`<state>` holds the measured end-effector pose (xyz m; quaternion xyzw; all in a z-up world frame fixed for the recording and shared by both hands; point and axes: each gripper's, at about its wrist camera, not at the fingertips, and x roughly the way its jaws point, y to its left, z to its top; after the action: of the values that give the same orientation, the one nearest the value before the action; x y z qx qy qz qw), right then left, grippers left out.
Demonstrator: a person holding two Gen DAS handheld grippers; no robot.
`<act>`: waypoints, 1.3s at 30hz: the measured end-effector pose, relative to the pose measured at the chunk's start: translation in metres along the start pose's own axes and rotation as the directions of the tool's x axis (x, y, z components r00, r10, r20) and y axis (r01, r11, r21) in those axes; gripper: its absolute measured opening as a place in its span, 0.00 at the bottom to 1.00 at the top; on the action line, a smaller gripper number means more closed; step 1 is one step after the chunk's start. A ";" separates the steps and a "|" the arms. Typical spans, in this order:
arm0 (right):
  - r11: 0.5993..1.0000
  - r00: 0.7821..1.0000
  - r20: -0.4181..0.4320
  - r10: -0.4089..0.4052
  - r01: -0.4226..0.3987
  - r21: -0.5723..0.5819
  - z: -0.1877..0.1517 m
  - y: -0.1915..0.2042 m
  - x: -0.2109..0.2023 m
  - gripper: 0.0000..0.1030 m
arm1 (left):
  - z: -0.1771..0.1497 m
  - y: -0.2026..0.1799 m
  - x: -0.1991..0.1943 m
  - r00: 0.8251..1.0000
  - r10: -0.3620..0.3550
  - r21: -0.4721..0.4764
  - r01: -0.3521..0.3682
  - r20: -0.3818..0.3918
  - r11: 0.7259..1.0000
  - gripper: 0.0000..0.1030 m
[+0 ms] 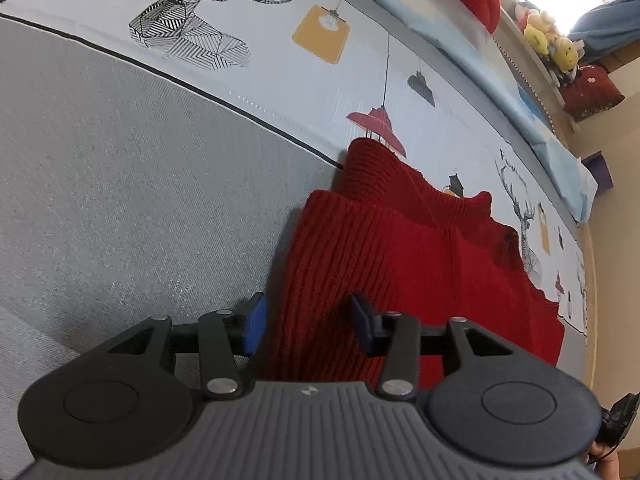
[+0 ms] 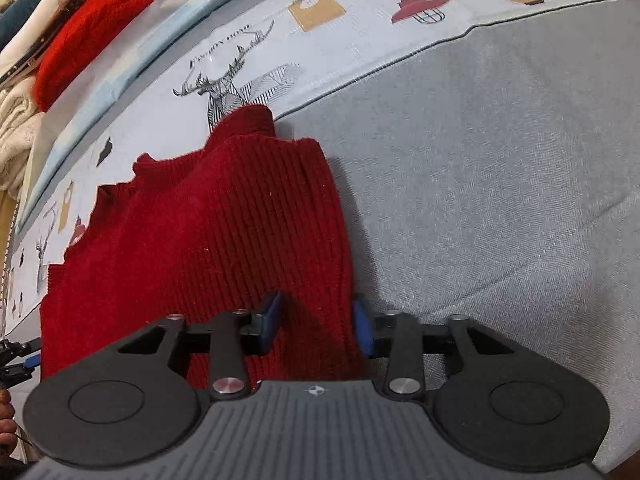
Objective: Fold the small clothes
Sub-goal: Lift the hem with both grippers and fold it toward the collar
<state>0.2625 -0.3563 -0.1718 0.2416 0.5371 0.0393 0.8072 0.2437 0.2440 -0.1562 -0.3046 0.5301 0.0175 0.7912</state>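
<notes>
Both grippers poised at a dark red ribbed knit sweater's (image 1: pixel 400 264) folded edge

Left gripper (image 1: pixel 308 326) and right gripper (image 2: pixel 318 326) gape unclenched astride it at lower centre — seemingly ready to pinch for another fold — on grey bedding (image 2: pixel 500 180).

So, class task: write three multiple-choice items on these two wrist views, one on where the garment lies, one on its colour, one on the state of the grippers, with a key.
1. Where does the knitted garment lie?
A. Across the border between the grey fabric and the printed sheet
B. Wholly on the floor
C. Inside a basket

2. What colour is the garment?
A. Blue
B. Dark red
C. White

3. How do the two grippers stand?
A. Both shut tight on nothing
B. Both open, with garment edge between the pads
C. Both out of view

Key: 1 A, the red sweater overlaps the grey fabric and the printed sheet. 2 B, its ribbed knit is dark red. 3 B, the left gripper and right gripper show a wide gap with red knit in it.
</notes>
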 end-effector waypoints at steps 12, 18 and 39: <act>0.985 0.872 0.473 0.128 -0.055 -0.166 -0.013 0.036 -0.093 0.10 | -0.013 -0.047 -0.091 0.862 -0.121 0.267 -0.018 0.492 0.964 0.09; 0.988 0.859 0.507 0.073 0.009 -0.157 -0.001 0.044 -0.070 0.13 | -0.003 -0.058 -0.071 0.865 -0.038 0.204 -0.075 0.499 0.976 0.13; 0.994 0.990 0.134 0.055 -0.041 -0.106 -0.049 -0.006 -0.067 0.12 | -0.059 -0.009 -0.057 1.000 -0.014 0.352 0.014 -0.002 0.936 0.13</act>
<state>0.1899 -0.3657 -0.1326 0.2146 0.4720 0.0698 0.8522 0.1736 0.2237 -0.1185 -0.1618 0.5223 -0.0834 0.8331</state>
